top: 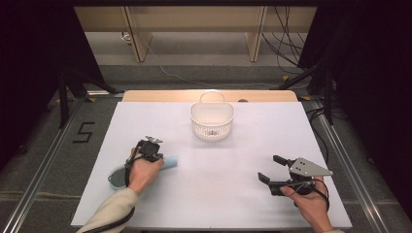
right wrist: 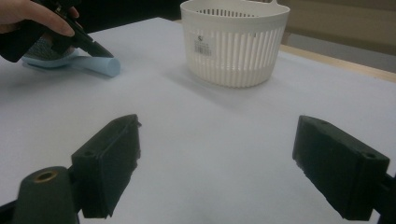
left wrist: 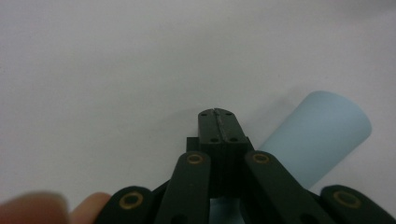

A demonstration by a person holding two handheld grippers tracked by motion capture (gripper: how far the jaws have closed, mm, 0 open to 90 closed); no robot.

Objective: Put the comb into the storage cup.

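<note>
Hairbrush [top: 119, 175] is lying on the counter [top: 218, 194] at the left, handle pointing toward the basket [top: 212, 120]. Left gripper [left wrist: 218, 122], jaws pressed together and empty, is resting just beside that handle; right gripper [right wrist: 217, 170], jaws gaping empty, is sitting well apart.

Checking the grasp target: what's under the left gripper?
The left gripper, jaws shut with nothing between them, hovers over a light blue hairbrush. Its handle lies on the white table beside the jaws. The hand covers part of the brush.
</note>
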